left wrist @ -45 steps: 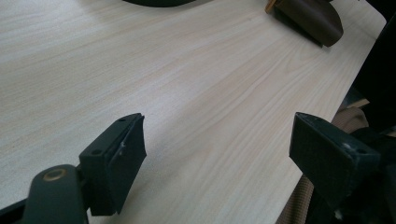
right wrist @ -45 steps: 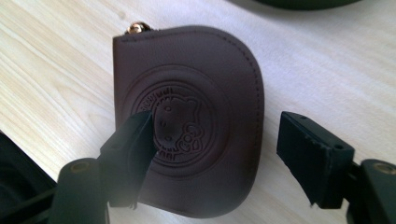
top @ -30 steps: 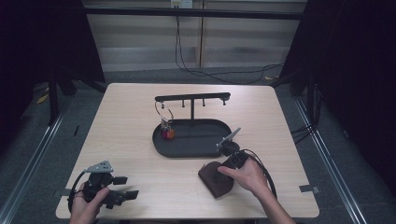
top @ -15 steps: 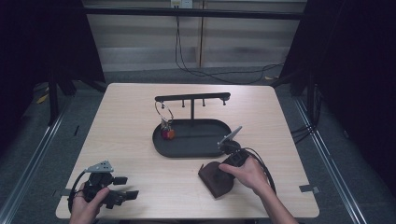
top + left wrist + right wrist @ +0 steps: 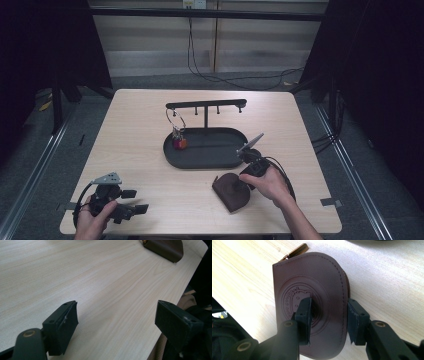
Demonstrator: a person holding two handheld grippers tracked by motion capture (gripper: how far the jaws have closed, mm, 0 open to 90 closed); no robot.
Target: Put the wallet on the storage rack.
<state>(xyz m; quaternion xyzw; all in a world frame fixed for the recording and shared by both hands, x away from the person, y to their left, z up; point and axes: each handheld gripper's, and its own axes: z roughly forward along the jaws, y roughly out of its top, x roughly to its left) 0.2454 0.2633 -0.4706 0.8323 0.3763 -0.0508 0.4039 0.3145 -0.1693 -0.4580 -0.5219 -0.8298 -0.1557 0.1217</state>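
A brown leather pouch (image 5: 227, 195) with an embossed round seal lies flat on the table near the front right. Its brass zip pull (image 5: 297, 251) points away from me. My right gripper (image 5: 241, 184), held in a hand, is lowered onto it. In the right gripper view the right gripper (image 5: 329, 307) is open, one jaw over the seal and the other at the pouch's (image 5: 317, 272) stitched edge. My left gripper (image 5: 136, 201) rests at the front left corner. It (image 5: 115, 315) is open wide over bare wood, with the pouch (image 5: 165, 248) far off.
A black oval tray (image 5: 200, 162) sits mid-table with a black hook rack (image 5: 205, 105) rising from it. A key ring (image 5: 176, 120) with a red charm (image 5: 180, 143) hangs from the rack's left hook. The table's front edge is close to both hands.
The right hand and its gripper have crept slightly toward the pouch. The left gripper and the pouch have stayed in place.
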